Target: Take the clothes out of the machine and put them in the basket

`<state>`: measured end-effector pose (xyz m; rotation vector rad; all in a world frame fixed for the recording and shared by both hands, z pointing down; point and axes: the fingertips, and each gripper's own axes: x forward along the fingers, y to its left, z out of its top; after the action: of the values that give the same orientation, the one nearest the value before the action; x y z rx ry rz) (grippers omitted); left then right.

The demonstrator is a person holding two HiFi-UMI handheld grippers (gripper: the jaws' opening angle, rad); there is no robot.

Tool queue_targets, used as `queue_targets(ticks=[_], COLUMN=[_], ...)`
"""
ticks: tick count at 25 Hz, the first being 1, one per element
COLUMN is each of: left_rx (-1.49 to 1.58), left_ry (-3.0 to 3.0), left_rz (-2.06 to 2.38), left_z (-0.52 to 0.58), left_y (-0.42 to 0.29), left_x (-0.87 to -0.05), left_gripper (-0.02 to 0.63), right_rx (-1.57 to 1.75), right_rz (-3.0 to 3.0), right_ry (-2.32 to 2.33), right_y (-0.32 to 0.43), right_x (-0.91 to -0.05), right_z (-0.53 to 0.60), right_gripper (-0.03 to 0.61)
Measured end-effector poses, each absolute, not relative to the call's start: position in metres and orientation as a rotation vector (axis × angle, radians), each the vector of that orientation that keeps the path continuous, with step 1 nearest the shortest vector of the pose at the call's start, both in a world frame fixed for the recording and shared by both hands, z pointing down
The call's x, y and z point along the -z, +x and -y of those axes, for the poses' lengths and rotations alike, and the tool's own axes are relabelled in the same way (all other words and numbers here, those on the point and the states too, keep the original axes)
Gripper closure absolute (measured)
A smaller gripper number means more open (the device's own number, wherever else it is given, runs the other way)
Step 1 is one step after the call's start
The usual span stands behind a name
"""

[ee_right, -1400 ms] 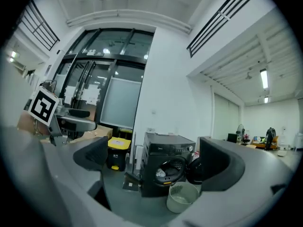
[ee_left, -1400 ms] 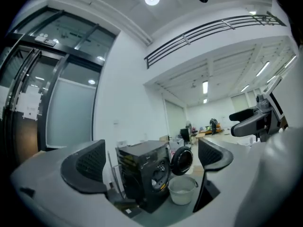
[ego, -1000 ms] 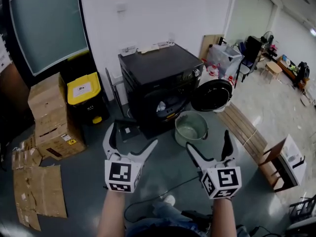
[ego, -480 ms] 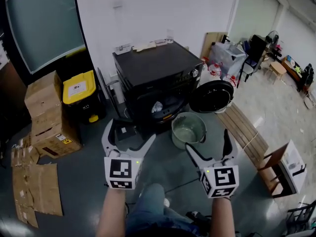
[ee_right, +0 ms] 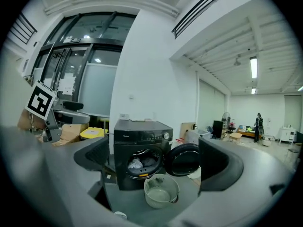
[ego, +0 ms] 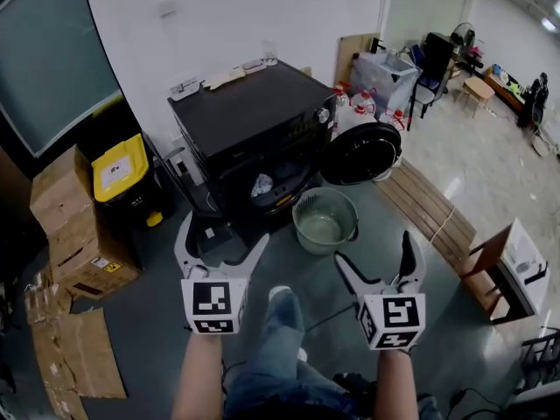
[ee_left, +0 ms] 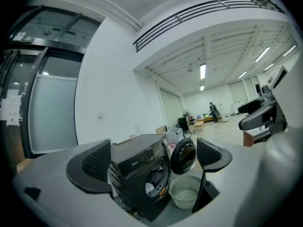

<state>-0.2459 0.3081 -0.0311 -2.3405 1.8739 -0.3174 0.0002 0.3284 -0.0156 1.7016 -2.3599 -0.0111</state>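
A black front-loading machine (ego: 254,129) stands against the white wall, its round door (ego: 360,154) swung open to the right. Light-coloured clothes (ego: 262,185) lie in the drum, also seen as clothes (ee_right: 135,163) in the right gripper view. An empty pale green basket (ego: 325,220) sits on the floor in front of the machine. My left gripper (ego: 221,242) and my right gripper (ego: 376,257) are both open with nothing between the jaws, held well short of the machine. Both gripper views look at the machine (ee_left: 142,174) and the basket (ee_right: 161,191) from a distance.
Cardboard boxes (ego: 74,226) and a yellow-lidded bin (ego: 122,178) stand left of the machine. Flat cardboard (ego: 70,357) lies on the floor at left. A wooden pallet (ego: 433,221) and an open box (ego: 507,274) are at right. The person's leg (ego: 276,339) shows below.
The view has moved closer to the machine and basket. Both grippers stay open and level. The person's leg has stepped forward between the grippers.
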Motion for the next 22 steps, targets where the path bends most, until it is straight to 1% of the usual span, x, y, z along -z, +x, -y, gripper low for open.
queue_targets(ticks=[7,22], left_rx=[0.373,0.362], left_ry=[-2.378,-2.457], left_rz=[-1.871,-1.837], left_z=[-0.253,-0.07], left_y=[-0.246,-0.247], left_x=[0.01,-0.001], left_gripper=[0.046,0.047], right_rx=[-0.031,-0.076], right_rz=[2.324,2.242], right_ry=[1.7,1.682], right_y=[-0.001,-0.009], right_x=[-0.002,-0.012], right_z=[-0.278,-0.107], right_gripper=[0.008,0.009])
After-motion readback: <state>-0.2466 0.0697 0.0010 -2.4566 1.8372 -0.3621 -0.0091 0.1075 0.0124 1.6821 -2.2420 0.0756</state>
